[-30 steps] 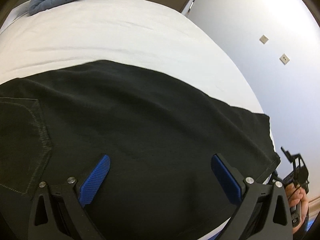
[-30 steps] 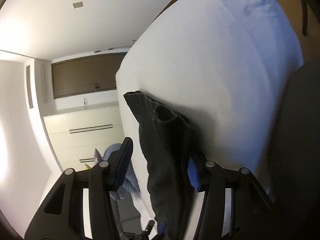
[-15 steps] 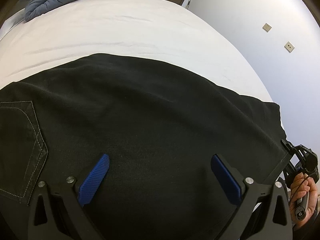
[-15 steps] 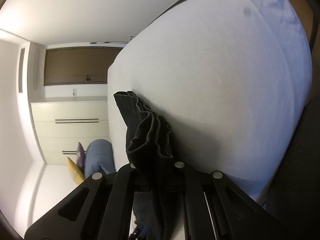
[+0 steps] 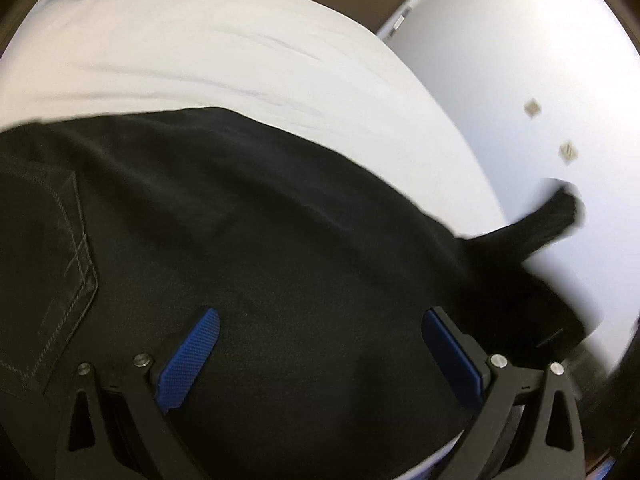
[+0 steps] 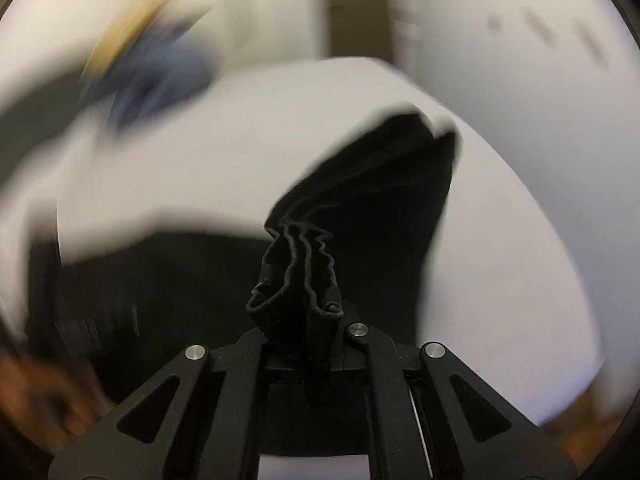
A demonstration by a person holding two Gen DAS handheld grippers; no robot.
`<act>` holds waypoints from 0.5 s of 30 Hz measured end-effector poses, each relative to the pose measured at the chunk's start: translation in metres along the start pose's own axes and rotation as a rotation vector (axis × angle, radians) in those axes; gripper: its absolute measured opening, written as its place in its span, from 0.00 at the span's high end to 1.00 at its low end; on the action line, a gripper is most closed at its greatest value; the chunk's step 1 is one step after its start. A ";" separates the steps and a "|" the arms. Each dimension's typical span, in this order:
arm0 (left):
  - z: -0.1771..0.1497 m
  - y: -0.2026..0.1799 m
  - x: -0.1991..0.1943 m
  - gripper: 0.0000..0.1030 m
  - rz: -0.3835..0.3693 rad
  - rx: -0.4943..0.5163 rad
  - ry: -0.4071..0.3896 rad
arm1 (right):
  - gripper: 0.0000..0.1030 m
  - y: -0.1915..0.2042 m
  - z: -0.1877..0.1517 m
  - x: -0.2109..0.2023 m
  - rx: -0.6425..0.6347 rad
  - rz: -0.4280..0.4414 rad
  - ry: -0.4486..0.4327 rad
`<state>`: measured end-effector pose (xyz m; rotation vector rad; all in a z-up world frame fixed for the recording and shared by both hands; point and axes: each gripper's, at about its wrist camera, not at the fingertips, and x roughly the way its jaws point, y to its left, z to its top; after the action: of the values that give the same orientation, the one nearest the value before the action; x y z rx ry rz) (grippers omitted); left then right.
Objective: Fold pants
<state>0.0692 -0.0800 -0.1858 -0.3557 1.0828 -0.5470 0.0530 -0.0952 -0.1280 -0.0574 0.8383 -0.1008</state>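
Now, pants: black, spread on white bed
Left hand-held gripper: wide, nothing clasped
Right hand-held gripper: clamped on bunched hem
Writing: none legible

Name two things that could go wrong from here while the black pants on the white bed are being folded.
The right gripper pinches only a bunched hem of the pants; it might slip out mid-swing. The left gripper hangs open over the fabric, so nothing anchors it, and the whole garment could drag across the bed.
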 end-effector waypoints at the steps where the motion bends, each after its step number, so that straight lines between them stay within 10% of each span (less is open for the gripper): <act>1: 0.001 0.002 -0.003 0.00 -0.027 -0.020 0.011 | 0.97 0.013 -0.005 0.011 -0.040 -0.002 0.033; 15: 0.025 -0.026 0.028 0.00 -0.203 -0.116 0.177 | 0.96 0.041 -0.020 -0.001 -0.159 -0.095 -0.040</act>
<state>0.0955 -0.1174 -0.1816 -0.5302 1.2603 -0.7078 0.0407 -0.0549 -0.1442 -0.2487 0.8019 -0.1219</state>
